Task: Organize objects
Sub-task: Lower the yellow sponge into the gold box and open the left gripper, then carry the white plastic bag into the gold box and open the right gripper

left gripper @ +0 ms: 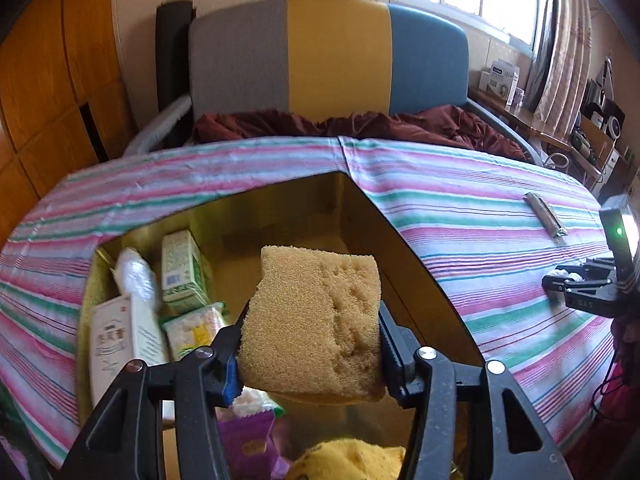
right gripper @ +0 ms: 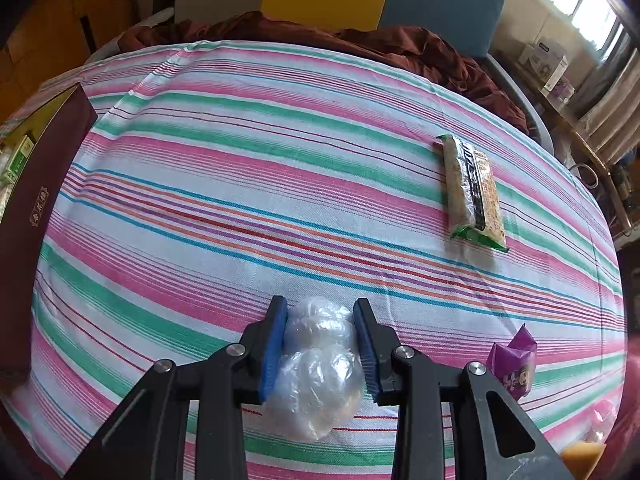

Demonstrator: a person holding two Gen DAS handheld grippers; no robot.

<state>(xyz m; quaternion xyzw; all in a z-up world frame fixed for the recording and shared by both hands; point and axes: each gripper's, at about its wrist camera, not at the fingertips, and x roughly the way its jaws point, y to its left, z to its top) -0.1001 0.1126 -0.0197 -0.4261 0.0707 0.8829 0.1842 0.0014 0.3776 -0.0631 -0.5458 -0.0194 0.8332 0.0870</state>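
Left gripper (left gripper: 310,344): we are clamping a tan sponge (left gripper: 316,320) between the jaws, above the open gold-lined box (left gripper: 420,280).
Right gripper (right gripper: 320,344): we are squeezing a clear plastic-wrapped bundle (right gripper: 316,376) near the bed's near edge.
Box: cartons and packets are lying along its left side.
Surface: we are working on a striped pink, green and white sheet (right gripper: 240,184); a green-ended snack packet (right gripper: 474,192) is lying toward its right edge.
Room: a grey, yellow and blue headboard (left gripper: 336,56) is standing beyond a maroon blanket (left gripper: 400,122).
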